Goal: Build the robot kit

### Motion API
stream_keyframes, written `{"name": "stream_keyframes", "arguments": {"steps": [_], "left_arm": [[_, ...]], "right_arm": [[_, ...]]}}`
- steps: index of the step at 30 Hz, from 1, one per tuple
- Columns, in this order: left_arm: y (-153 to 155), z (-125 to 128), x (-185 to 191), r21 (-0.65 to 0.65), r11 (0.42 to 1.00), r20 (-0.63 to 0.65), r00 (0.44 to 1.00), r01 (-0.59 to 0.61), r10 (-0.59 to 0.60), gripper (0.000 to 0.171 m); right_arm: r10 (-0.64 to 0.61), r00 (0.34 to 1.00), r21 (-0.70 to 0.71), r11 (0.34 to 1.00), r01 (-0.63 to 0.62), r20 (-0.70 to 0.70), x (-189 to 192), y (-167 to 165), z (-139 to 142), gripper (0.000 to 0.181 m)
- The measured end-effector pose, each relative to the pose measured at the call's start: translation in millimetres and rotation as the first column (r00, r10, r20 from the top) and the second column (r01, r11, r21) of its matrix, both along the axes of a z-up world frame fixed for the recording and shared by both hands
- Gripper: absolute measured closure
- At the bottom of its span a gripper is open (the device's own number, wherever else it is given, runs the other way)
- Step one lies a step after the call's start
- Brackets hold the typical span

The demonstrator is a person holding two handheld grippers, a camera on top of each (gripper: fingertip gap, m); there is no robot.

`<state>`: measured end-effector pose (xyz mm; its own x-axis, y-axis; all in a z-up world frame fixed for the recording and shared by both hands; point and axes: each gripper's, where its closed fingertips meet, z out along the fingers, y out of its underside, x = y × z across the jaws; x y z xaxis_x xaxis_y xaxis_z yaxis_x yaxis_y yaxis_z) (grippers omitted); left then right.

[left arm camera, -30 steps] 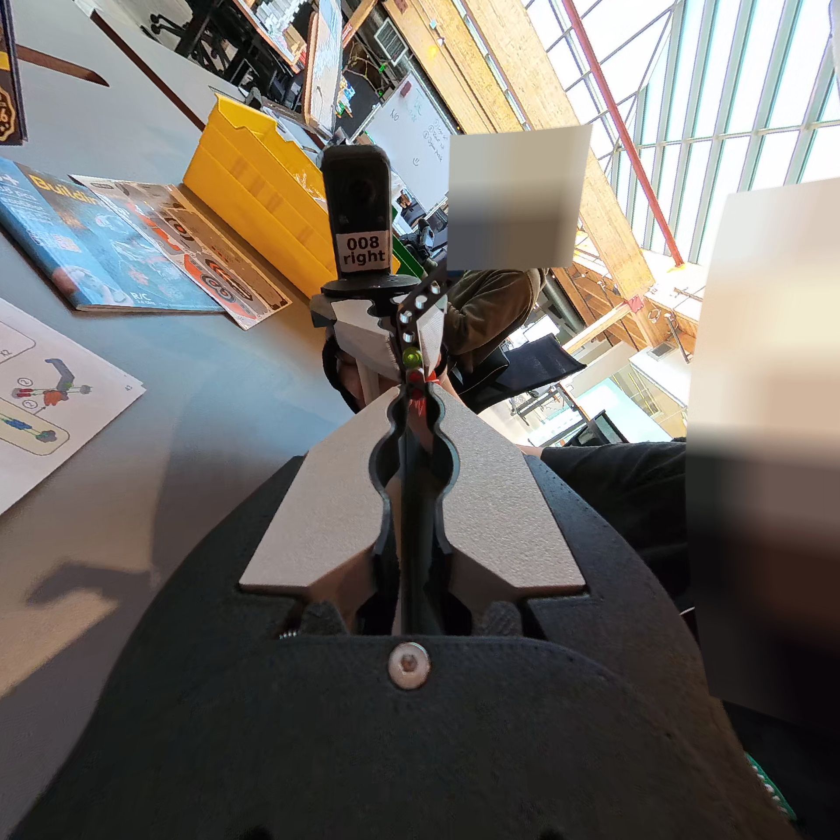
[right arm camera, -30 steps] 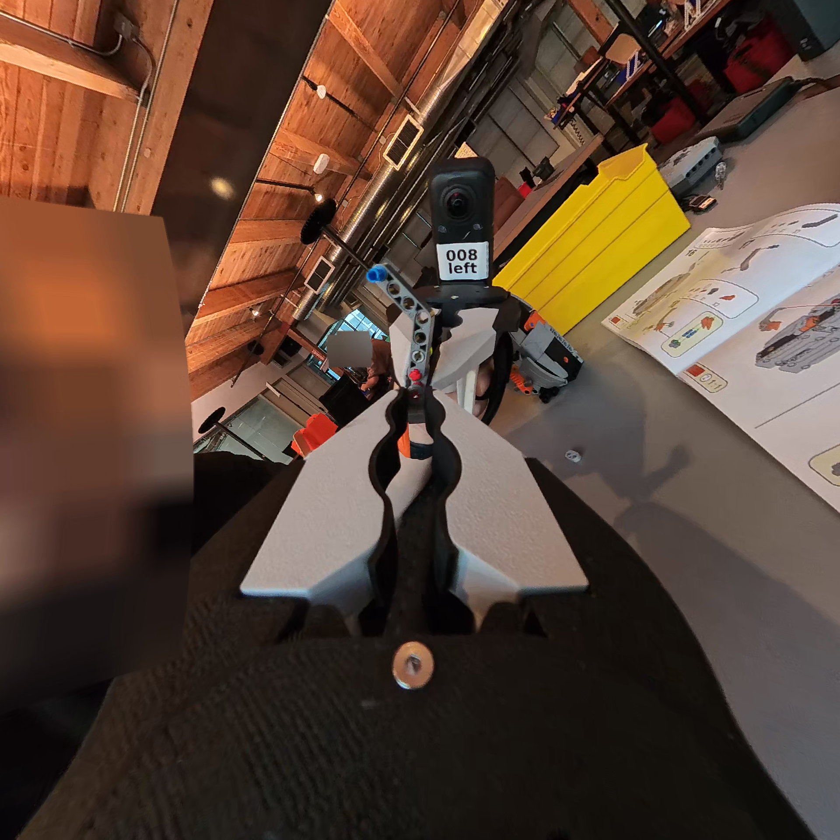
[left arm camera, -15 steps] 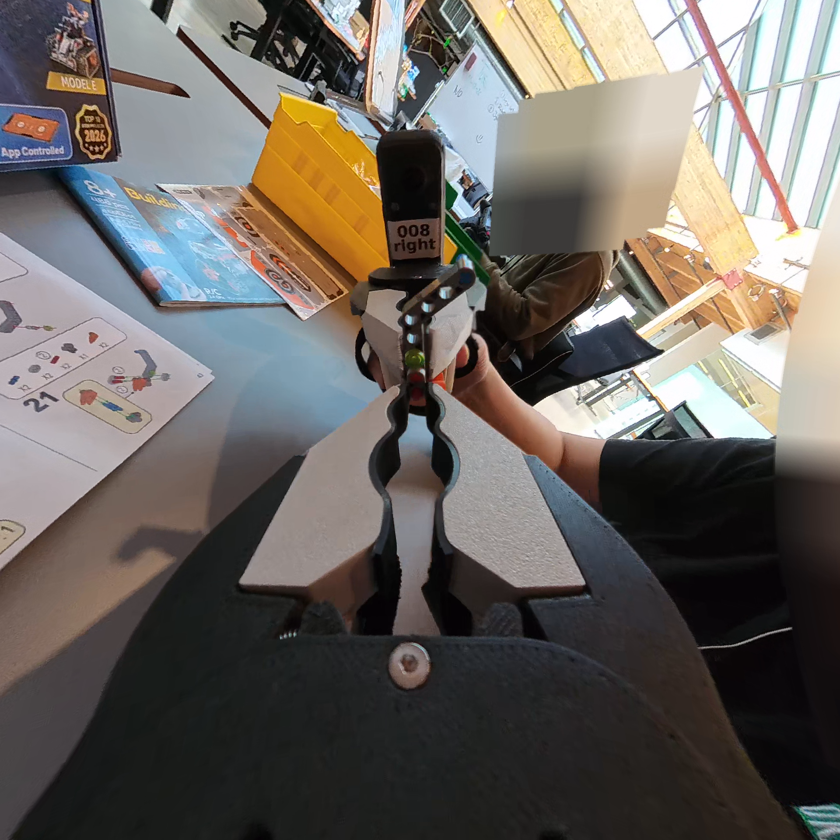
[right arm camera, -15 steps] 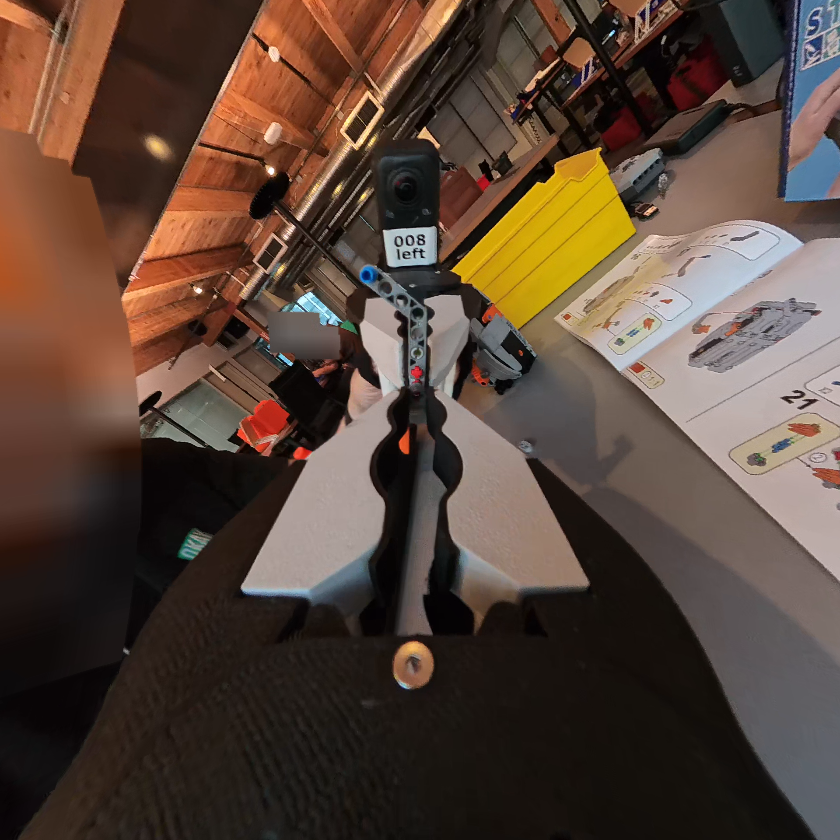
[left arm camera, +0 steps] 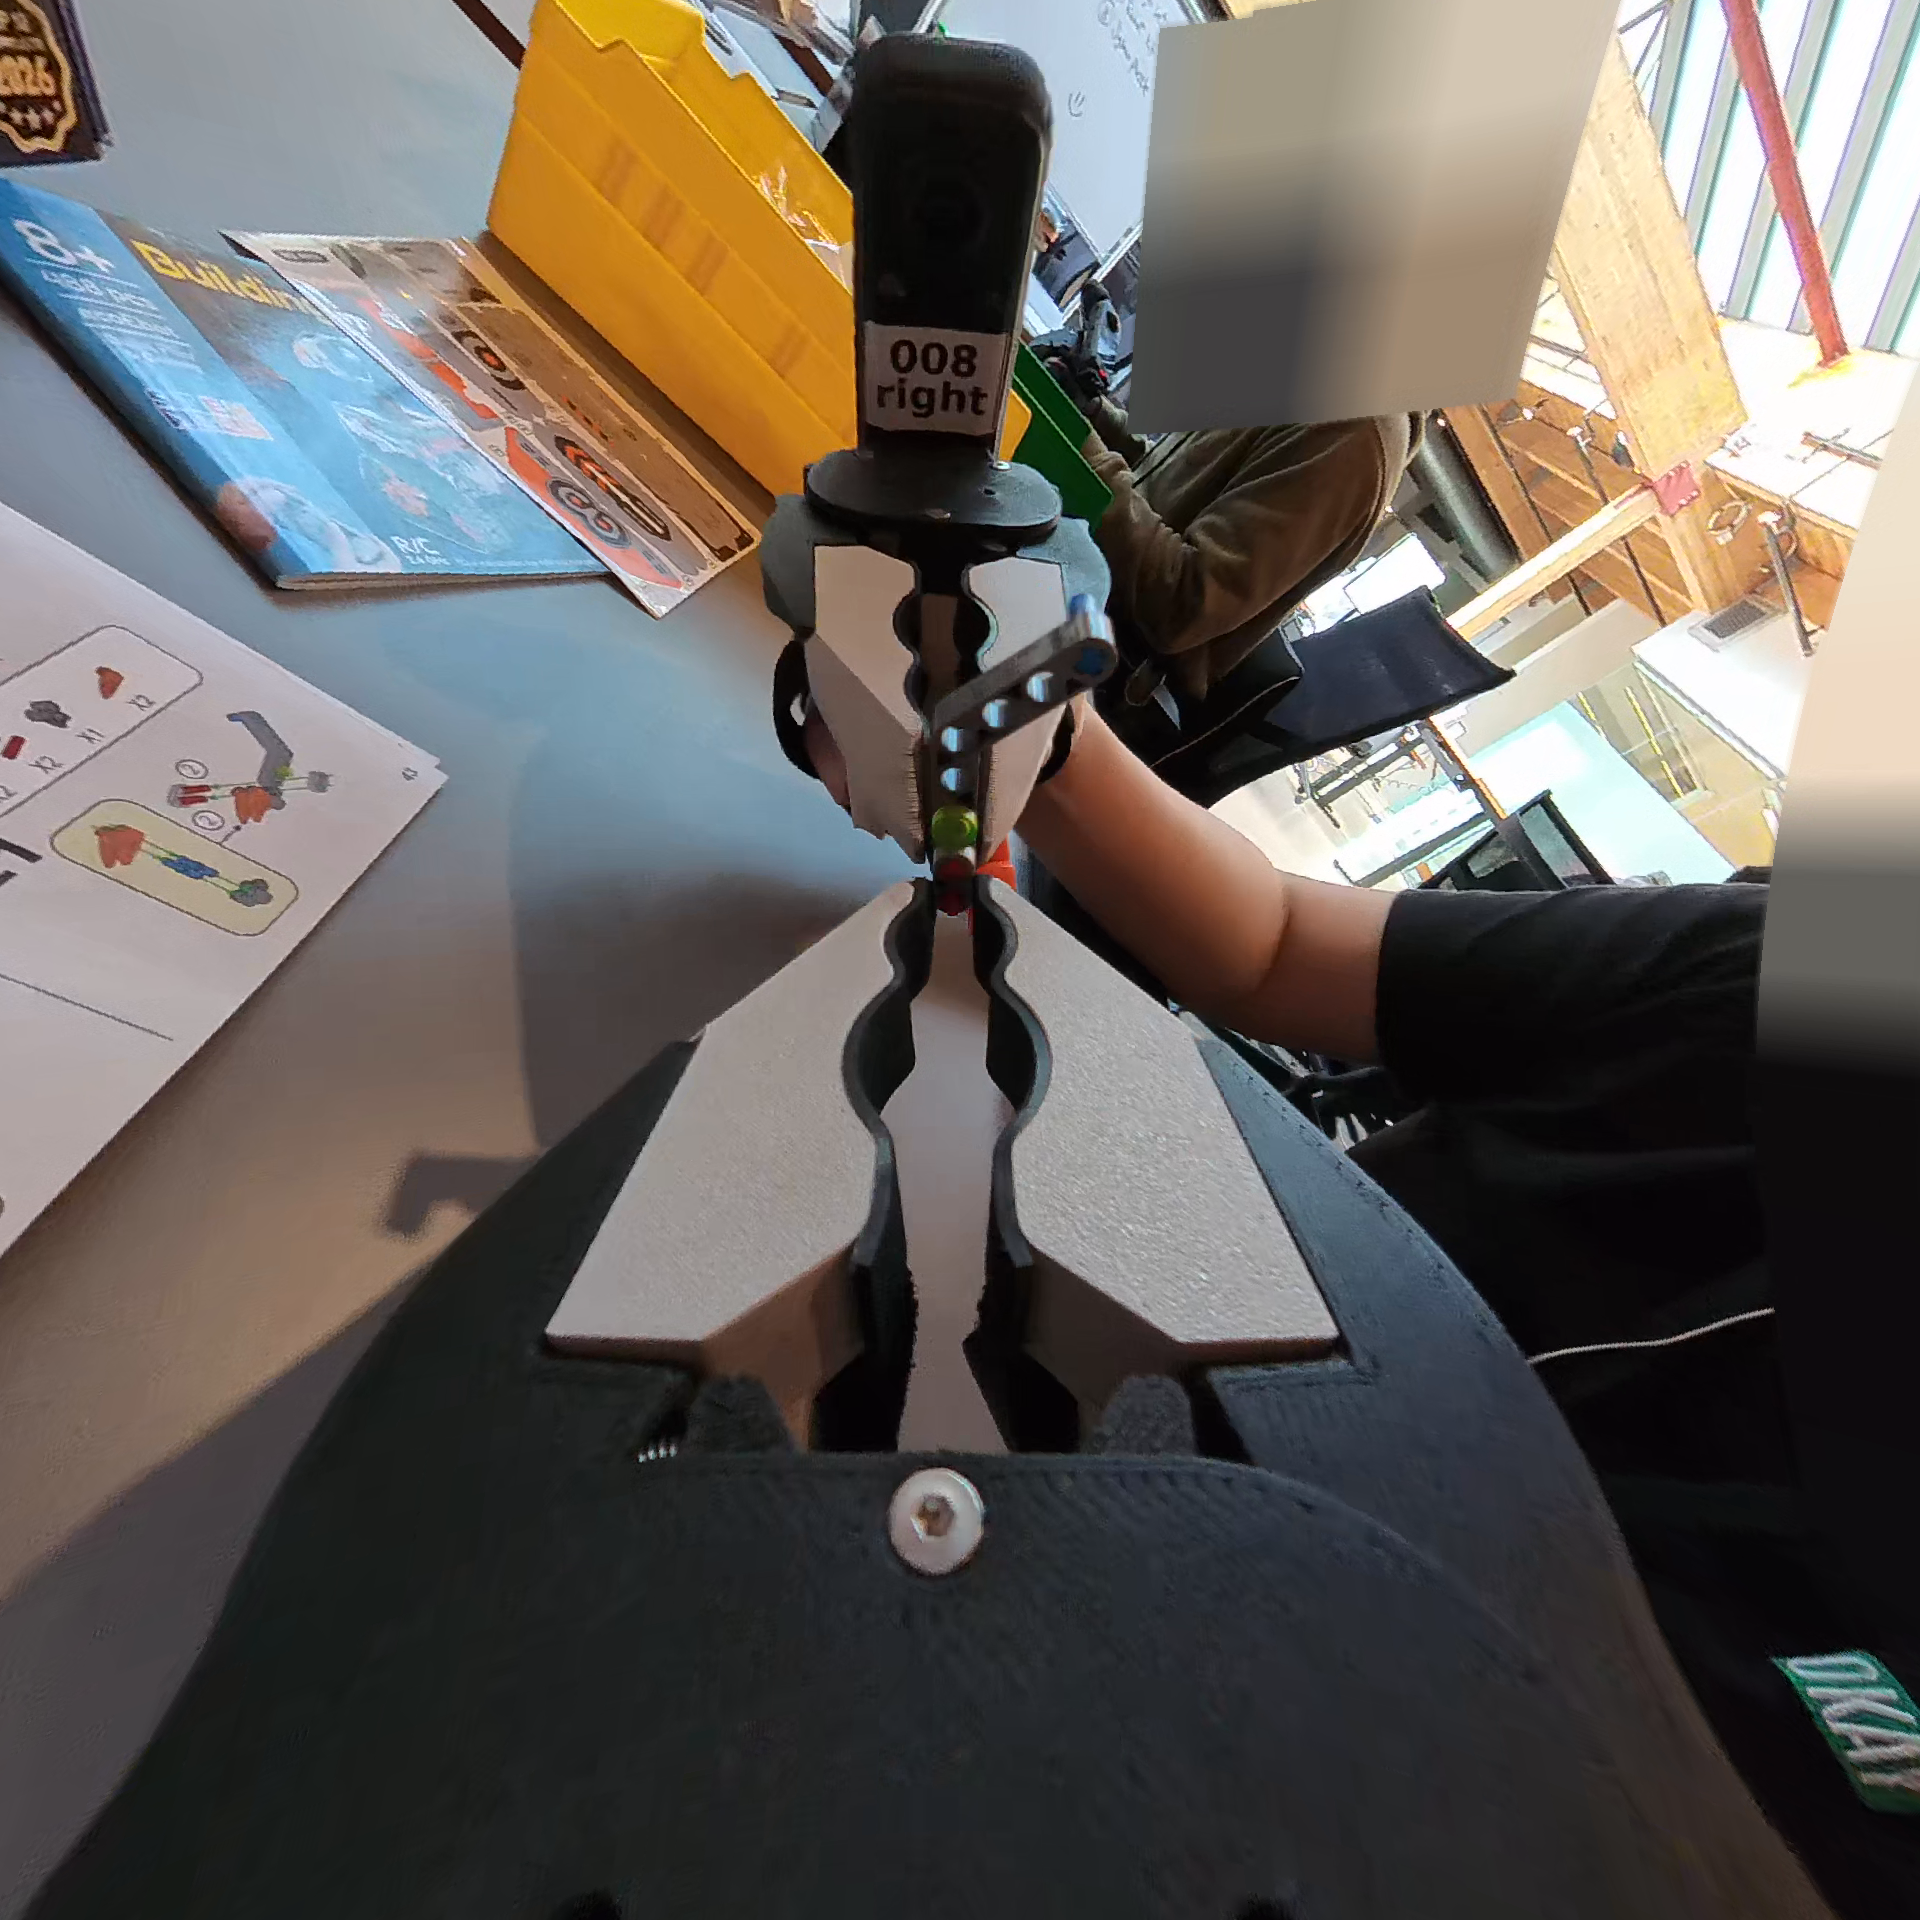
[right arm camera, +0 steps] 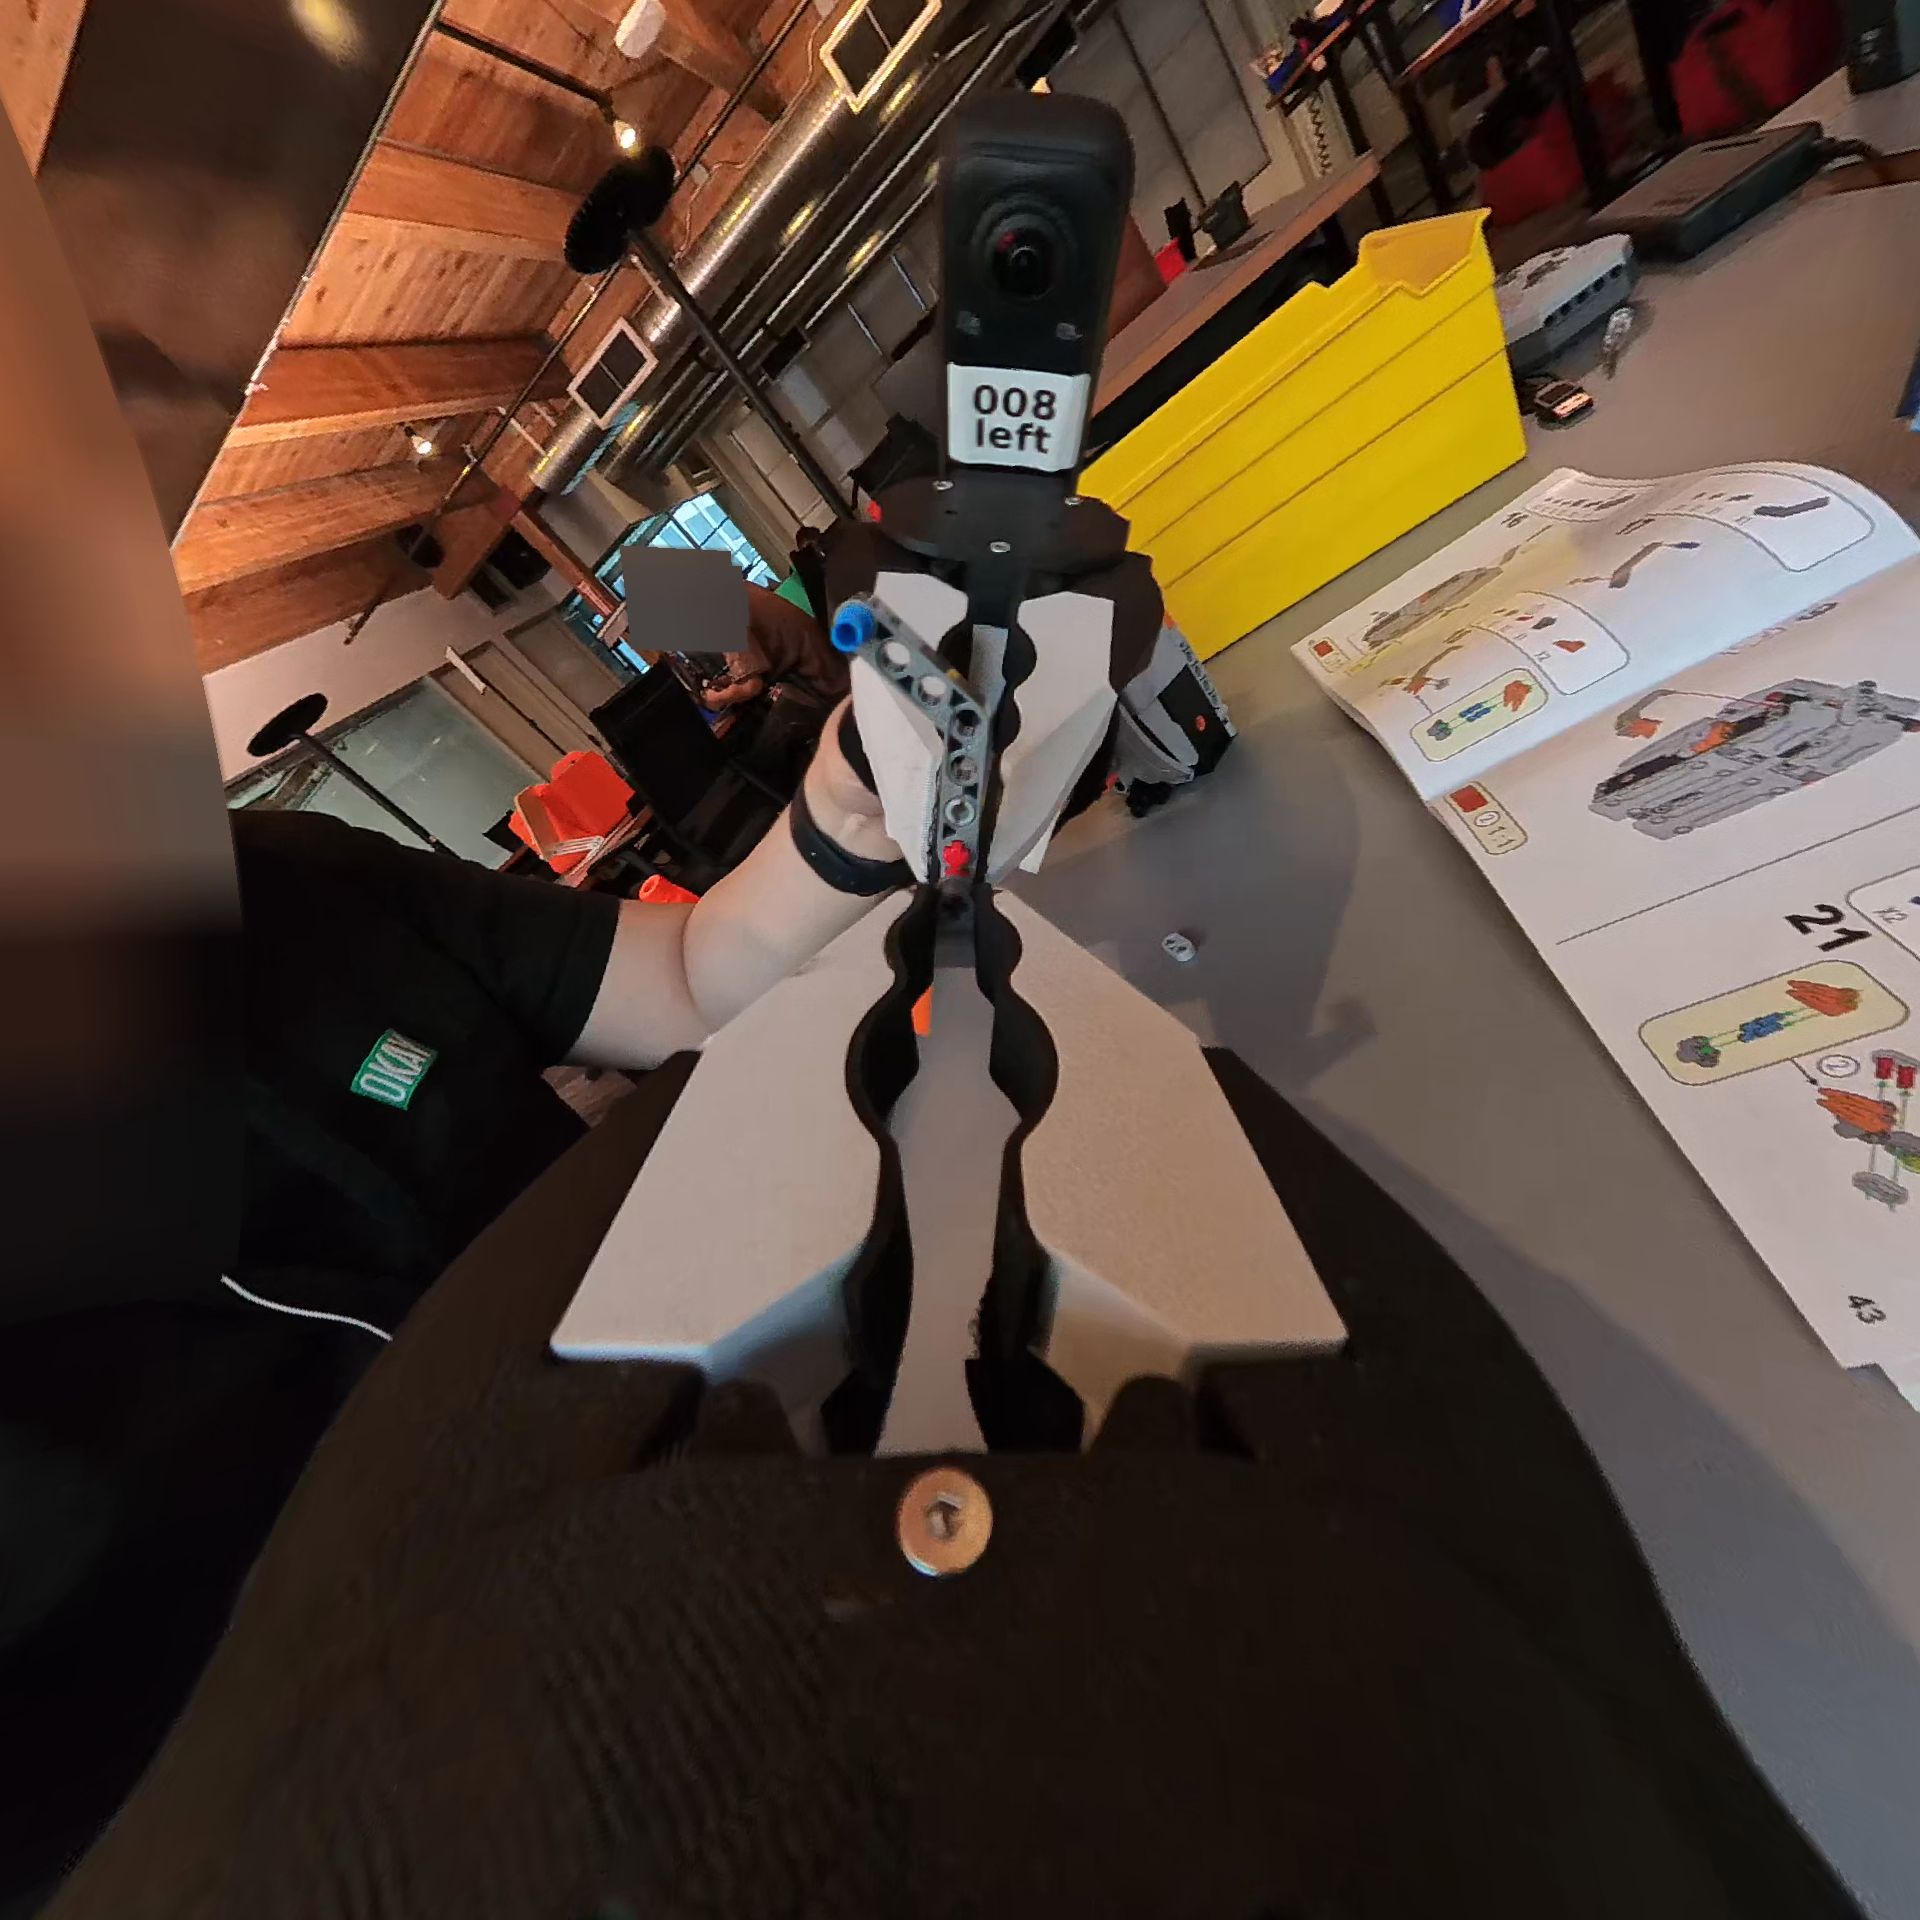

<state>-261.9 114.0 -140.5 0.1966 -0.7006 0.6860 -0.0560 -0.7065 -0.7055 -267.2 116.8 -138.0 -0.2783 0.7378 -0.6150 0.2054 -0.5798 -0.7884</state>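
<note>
1. Standing upright above the grey table (left arm camera: 582,727), the grey bent beam (left arm camera: 961,748) sat between the two facing tongs; a blue pin capped its top.
2. Left gripper (left arm camera: 948,896) and right gripper (right arm camera: 951,909) were both narrow, tip to tip, apparently pinching the beam's lower end.
3. An instruction sheet (right arm camera: 1714,935) and a yellow bin (left arm camera: 665,229) lay well apart.

**Grey table, mostly paper on it**

So it's a plain grey table (left arm camera: 582,831). An open instruction booklet (right arm camera: 1704,852) lies flat on it. Beyond that sit a blue booklet (left arm camera: 208,374) and a sticker sheet (left arm camera: 520,395) side by side, touching a yellow bin (left arm camera: 665,239). One tiny grey piece (right arm camera: 1176,945) sits alone near the open booklet.
</note>
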Motion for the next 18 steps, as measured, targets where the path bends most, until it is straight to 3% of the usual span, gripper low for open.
{"name": "stream_keyframes", "arguments": {"steps": [5,13,18], "left_arm": [[-2,5,-1,-0.015,0.999,0.070,0.997,0.042,-0.041,0.167],[3,2,-1,0.042,0.999,0.017,1.000,-0.010,0.009,0.166],[10,-6,-3,0.092,0.993,-0.077,0.994,-0.068,0.075,0.166]], "right_arm": [[0.018,0.999,-0.031,0.999,-0.019,-0.042,-1,-2,5,0.175],[-0.044,0.999,0.040,0.998,0.044,0.000,-2,2,2,0.175],[-0.146,0.988,0.135,0.981,0.139,0.043,-5,12,-5,0.175]]}}
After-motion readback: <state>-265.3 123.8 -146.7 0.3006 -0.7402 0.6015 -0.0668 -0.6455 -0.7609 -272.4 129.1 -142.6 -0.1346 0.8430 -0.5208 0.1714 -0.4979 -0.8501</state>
